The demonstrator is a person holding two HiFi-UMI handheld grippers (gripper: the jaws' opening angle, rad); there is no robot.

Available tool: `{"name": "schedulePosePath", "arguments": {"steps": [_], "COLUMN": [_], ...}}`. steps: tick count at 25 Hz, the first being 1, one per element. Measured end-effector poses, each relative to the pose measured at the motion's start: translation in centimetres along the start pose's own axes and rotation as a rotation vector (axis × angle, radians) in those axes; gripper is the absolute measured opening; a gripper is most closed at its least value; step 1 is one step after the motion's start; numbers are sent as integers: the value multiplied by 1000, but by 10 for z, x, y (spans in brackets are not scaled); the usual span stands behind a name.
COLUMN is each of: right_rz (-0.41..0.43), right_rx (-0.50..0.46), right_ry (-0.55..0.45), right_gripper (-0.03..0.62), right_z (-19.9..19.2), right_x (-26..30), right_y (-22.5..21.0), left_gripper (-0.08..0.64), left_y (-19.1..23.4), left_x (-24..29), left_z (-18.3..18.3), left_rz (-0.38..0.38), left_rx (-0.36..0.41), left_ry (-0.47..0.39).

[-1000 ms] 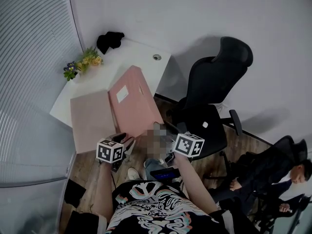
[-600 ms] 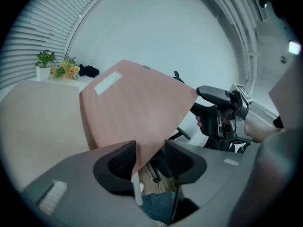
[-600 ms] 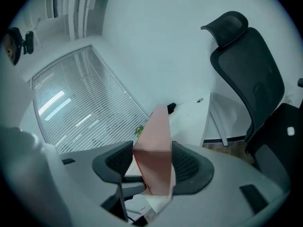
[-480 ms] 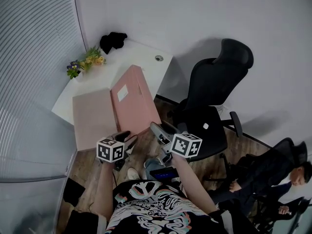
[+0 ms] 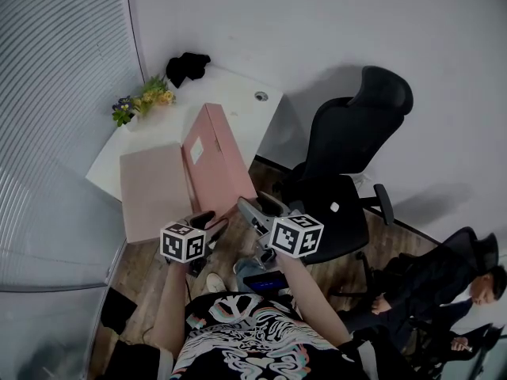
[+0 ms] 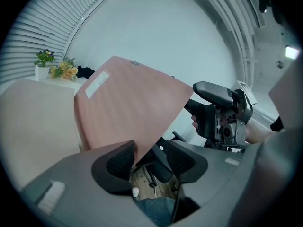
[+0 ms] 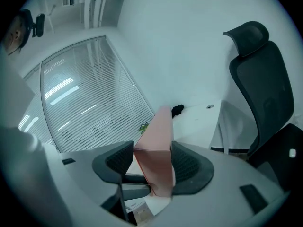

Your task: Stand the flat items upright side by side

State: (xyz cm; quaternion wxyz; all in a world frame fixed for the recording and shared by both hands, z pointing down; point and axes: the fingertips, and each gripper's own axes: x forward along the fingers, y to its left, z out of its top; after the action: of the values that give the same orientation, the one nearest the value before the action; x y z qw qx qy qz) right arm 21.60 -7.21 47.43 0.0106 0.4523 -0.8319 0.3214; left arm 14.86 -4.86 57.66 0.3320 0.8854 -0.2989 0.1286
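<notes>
A pink box file [image 5: 212, 161] stands tilted on its long edge on the white desk [image 5: 238, 101], with its near end off the desk's front. My right gripper [image 5: 255, 210] is shut on its narrow spine [image 7: 156, 145], and both pads press on the sides. My left gripper [image 5: 207, 226] is at the file's near lower corner [image 6: 137, 148]. Its jaws are opening: the corner lies by the left pad [image 6: 120, 162], and a gap shows to the right pad. A beige flat folder [image 5: 153, 188] lies flat beside the pink file on its left.
A bunch of flowers [image 5: 142, 101] and a black bundle [image 5: 186, 66] sit at the desk's far end. A black office chair [image 5: 348, 157] stands close on the right. Slatted blinds [image 5: 55, 93] line the left wall. Seated people [image 5: 444, 283] are at the lower right.
The pink file has tipped up further onto its edge. My right gripper has moved left with it. The left gripper's jaws have widened round the file's corner.
</notes>
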Motion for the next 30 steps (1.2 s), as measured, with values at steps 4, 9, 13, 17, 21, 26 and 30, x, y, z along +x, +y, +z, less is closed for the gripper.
{"name": "schedulePosePath", "arguments": {"steps": [4, 9, 13, 17, 21, 26, 30], "right_rz": [32, 57, 45, -18, -24, 45, 92], "right_rx": [-27, -81, -117, -141, -173, -186, -188], "right_ry": [4, -2, 6, 39, 35, 34, 42], "right_gripper": [228, 109, 120, 87, 69, 111, 126], "right_z": [0, -1, -7, -16, -15, -8, -5], "right_x": [4, 7, 8, 5, -1, 3, -2], "right_y": [14, 33, 37, 25, 19, 32, 36], "left_gripper": [210, 212, 215, 216, 216, 215, 215], "left_y": [4, -1, -6, -11, -20, -14, -14], "left_x": [-4, -5, -4, -6, -5, -21, -26], "left_z": [-1, -3, -1, 1, 5, 18, 29], "left_rz": [2, -10, -14, -15, -7, 68, 128], "left_rx": [-25, -26, -10, -19, -8, -21, -19], "left_ry": [-11, -13, -12, -30, -43, -116, -159]}}
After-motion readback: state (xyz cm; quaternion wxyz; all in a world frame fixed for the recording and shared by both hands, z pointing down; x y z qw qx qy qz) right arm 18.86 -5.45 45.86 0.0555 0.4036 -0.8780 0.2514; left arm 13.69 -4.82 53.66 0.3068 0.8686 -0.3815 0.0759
